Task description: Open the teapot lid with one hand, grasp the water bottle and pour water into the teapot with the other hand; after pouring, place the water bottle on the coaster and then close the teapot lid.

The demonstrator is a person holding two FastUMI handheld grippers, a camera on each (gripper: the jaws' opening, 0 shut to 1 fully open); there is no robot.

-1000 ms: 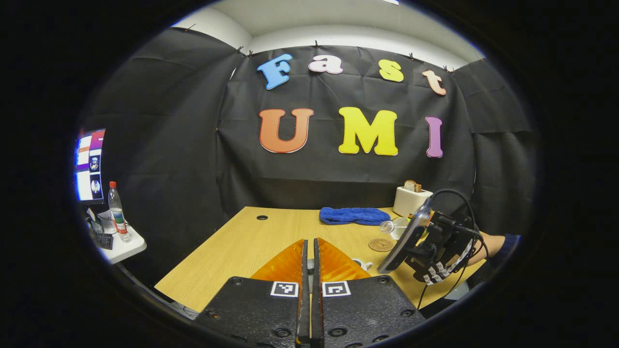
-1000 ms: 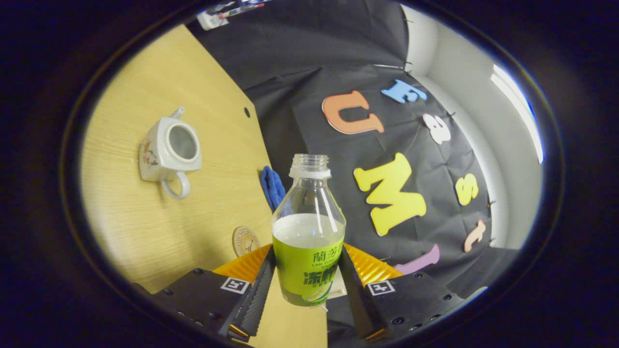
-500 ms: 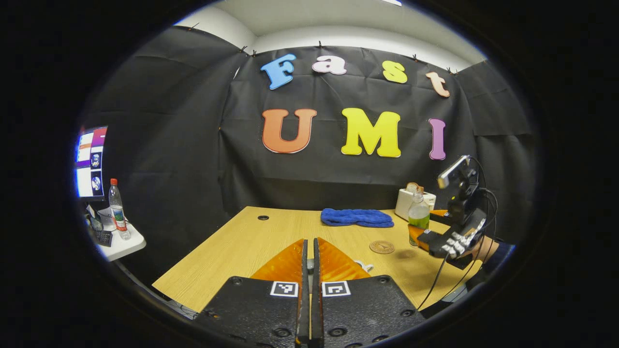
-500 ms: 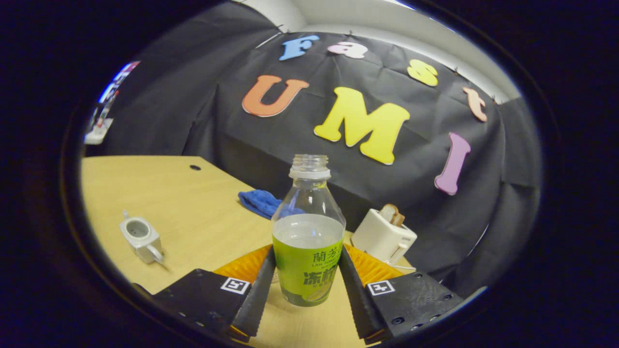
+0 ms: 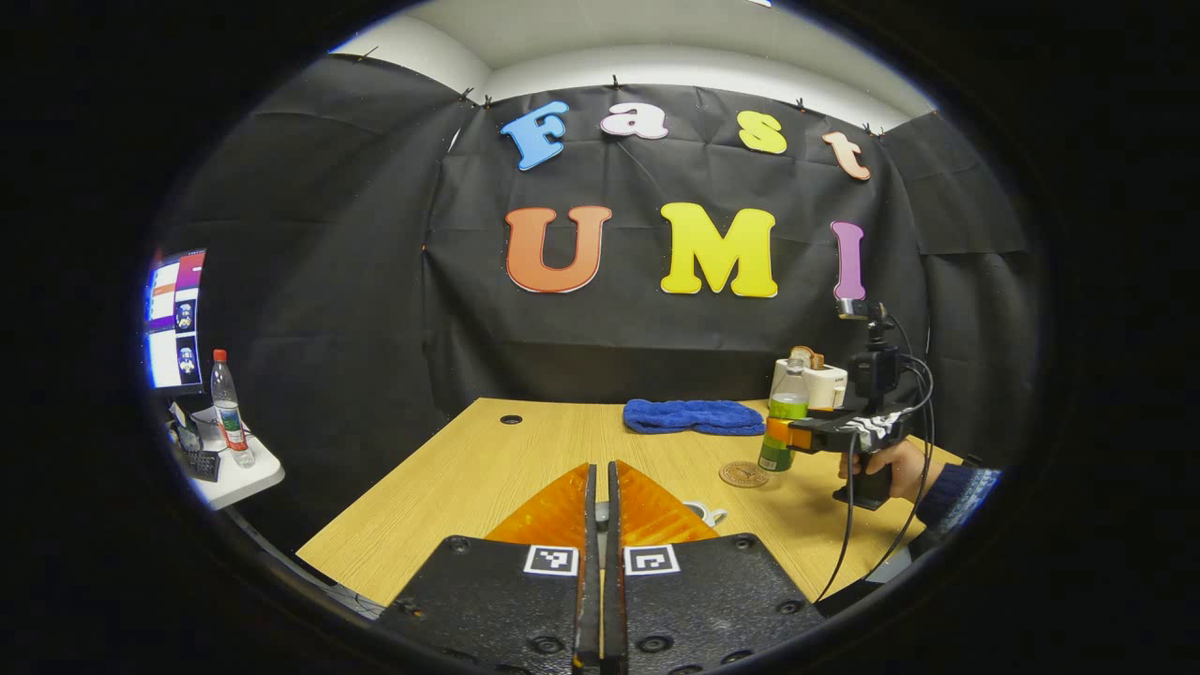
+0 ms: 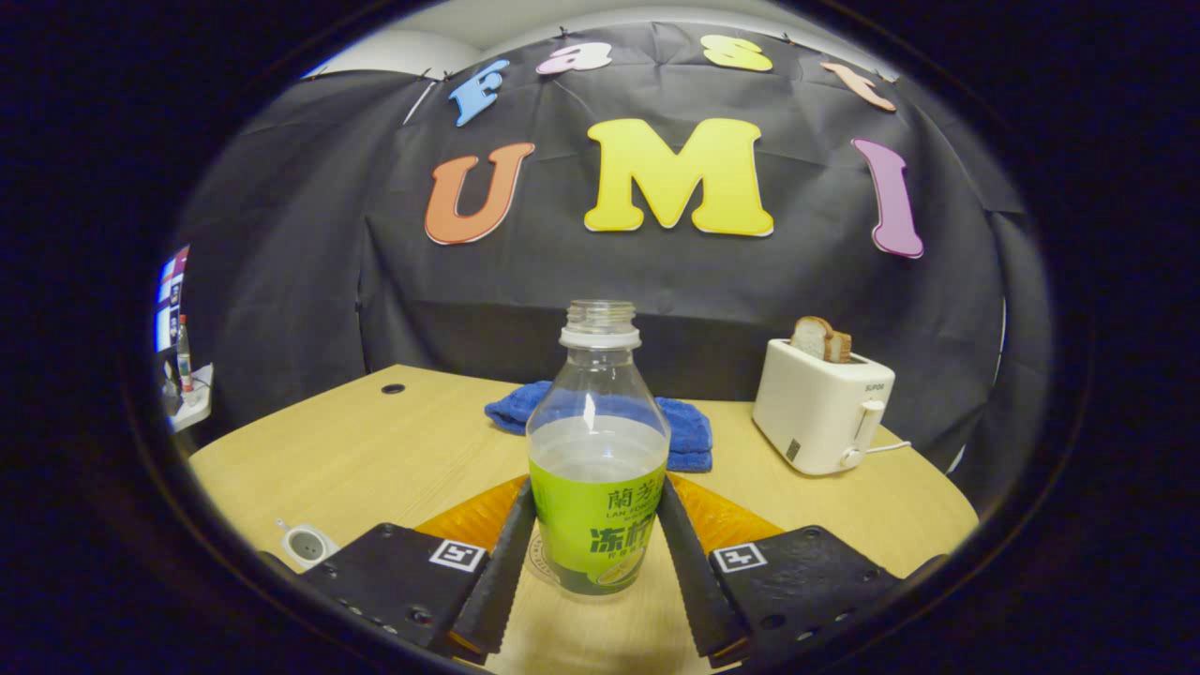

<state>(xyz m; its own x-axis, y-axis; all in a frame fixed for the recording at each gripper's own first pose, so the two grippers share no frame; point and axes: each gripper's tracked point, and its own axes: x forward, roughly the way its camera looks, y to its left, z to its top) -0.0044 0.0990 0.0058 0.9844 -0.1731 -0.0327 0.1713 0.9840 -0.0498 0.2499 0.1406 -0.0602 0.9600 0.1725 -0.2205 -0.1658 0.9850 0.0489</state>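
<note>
My right gripper [image 6: 596, 489] is shut on the water bottle [image 6: 598, 450], which stands upright, uncapped, about half full, with a green label. The round coaster [image 6: 541, 559] peeks out just under the bottle's base. In the left gripper view the bottle [image 5: 784, 420] hangs just above and right of the coaster [image 5: 743, 474], with a hand holding the right gripper [image 5: 786, 437]. The white teapot [image 6: 307, 544] stands lidless at the table's near left. My left gripper [image 5: 601, 472] is shut, with a small grey piece, the teapot lid, between its tips, above the teapot [image 5: 701, 513].
A white toaster [image 6: 823, 405] with bread stands at the back right, and a blue cloth [image 6: 689, 424] lies behind the bottle. The wooden table [image 5: 487, 469] has a cable hole [image 5: 511, 419]. A side table [image 5: 239, 473] at far left carries a bottle and a monitor.
The right gripper swung the bottle from tilted over the teapot back to upright and carried it right, down over the coaster. The left gripper stayed shut and almost still.
</note>
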